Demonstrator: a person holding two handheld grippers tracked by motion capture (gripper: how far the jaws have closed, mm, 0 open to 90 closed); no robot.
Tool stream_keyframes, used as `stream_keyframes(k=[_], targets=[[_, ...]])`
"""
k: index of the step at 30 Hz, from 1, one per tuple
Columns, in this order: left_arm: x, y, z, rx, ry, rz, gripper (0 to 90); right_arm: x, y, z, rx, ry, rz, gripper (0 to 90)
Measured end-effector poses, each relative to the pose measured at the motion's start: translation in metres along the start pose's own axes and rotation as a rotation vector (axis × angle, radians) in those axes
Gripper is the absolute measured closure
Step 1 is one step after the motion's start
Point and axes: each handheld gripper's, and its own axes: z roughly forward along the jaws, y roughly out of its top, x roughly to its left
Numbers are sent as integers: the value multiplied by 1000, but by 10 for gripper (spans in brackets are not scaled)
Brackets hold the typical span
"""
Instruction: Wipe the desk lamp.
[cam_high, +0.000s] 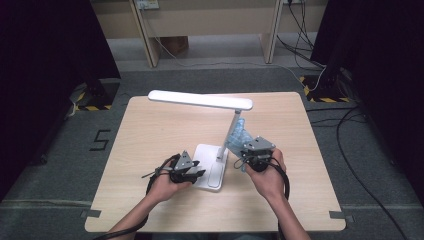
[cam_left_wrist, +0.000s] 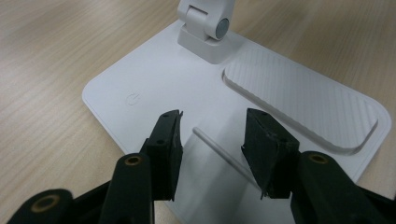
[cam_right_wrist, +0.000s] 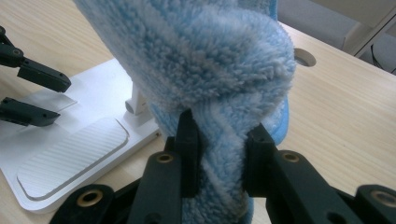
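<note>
1. At the left of the high view, the left gripper (cam_high: 192, 170) sits at the near left edge of the white lamp base (cam_high: 212, 161). In the left gripper view its jaws stand apart over the base (cam_left_wrist: 154, 88), one on either side of a thin raised ridge, with nothing pinched between them. My judgement is that this hand is there to steady the lamp so it does not slide or tip while the other hand wipes.
2. In the middle, the desk lamp stands near the centre of the table (cam_high: 150, 130), its long head (cam_high: 200, 99) reaching left from the slanted stem (cam_high: 231, 131).
3. To the right, the right gripper (cam_high: 248, 154) has its jaws clamped on a fluffy blue cloth (cam_right_wrist: 210, 60), which bulges above the pads. The cloth (cam_high: 241, 136) lies against the lamp's stem just above the hinge, probably so that dust can be rubbed off along it.
4. Hard to make out: the cloth covers the stem where it touches, so I cannot tell whether it wraps around or only presses on one side. The far end of the cloth is cut off at the top of the right gripper view. The power mark (cam_left_wrist: 133, 98) on the base is faint.
</note>
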Motion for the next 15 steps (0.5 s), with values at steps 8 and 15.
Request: stream_keyframes(k=[8,15], targets=[[0,0,0,1,0,1,555,3,-4,9,24,-1,3,728],[0,0,0,2,1,2,563,5,-7,18,47,-9,-13,728]])
